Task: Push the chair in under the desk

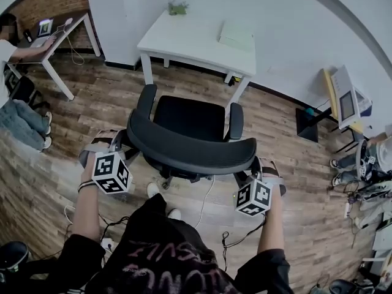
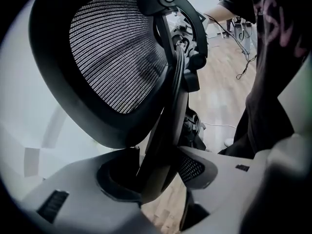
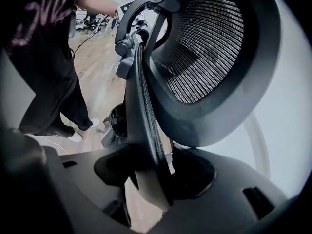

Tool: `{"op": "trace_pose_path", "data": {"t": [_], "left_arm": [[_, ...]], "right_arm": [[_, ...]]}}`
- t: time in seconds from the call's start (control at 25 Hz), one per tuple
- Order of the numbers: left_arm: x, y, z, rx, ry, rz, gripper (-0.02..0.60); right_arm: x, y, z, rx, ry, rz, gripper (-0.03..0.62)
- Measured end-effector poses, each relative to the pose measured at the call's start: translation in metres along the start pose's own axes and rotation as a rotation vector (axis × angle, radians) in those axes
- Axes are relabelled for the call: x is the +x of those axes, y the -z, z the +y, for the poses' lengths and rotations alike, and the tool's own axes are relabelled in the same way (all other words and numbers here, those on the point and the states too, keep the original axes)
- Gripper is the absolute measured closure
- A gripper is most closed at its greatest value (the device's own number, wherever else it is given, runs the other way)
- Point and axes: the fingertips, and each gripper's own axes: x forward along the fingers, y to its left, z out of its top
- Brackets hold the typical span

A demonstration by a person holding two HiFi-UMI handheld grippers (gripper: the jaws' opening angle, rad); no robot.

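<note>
Our right gripper (image 3: 152, 179) has its jaws spread wide. The dark edge of the chair's backrest (image 3: 146, 106) runs down between them, straddled rather than clamped. Our left gripper (image 2: 157, 174) mirrors it at the backrest's other end: jaws apart, the frame edge standing in the gap, a strip of floor showing beneath. In both gripper views the mesh panel bulges just past the jaws.

From the head view, the two grippers sit at opposite ends of the curved backrest top, and the chair (image 1: 187, 118) stands between us and the white desk (image 1: 184, 41). Its seat faces the desk and its armrests reach close to the desk legs, but the seat is not yet under the top.

Beyond the chair, the desk carries a small green plant (image 1: 177, 7) and a pale flat box (image 1: 236, 35). Far off to the chair's left, a seated person (image 1: 18, 112) is at a second desk (image 1: 64, 32). Cables (image 1: 208, 195) trail over the wood floor (image 1: 275, 127) behind the chair.
</note>
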Motion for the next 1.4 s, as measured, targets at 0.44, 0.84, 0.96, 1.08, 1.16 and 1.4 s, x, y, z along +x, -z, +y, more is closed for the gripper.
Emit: {"op": "trace_pose_path", "data": {"t": [0.44, 0.84, 0.96, 1.08, 1.16, 1.4], "left_arm": [[0.026, 0.0, 0.034, -0.012, -0.033, 0.0, 0.341], [0.057, 0.019, 0.083, 0.003, -0.05, -0.019, 0.336], [0.068, 0.022, 0.099, 0.011, -0.046, -0.025, 0.336], [0.08, 0.027, 0.116, 0.023, -0.047, -0.034, 0.337], [0.087, 0.032, 0.126, 0.029, -0.039, -0.035, 0.337], [0.104, 0.042, 0.155, 0.044, -0.042, -0.053, 0.337]], "right_arm": [[0.033, 0.0, -0.036, -0.015, 0.022, 0.008, 0.356], [0.072, -0.019, -0.065, -0.002, 0.03, 0.022, 0.358], [0.085, -0.022, -0.075, 0.008, 0.028, 0.037, 0.358], [0.098, -0.026, -0.086, 0.017, 0.034, 0.049, 0.358], [0.107, -0.031, -0.091, 0.024, 0.038, 0.056, 0.358], [0.13, -0.042, -0.111, 0.033, 0.05, 0.069, 0.358]]}}
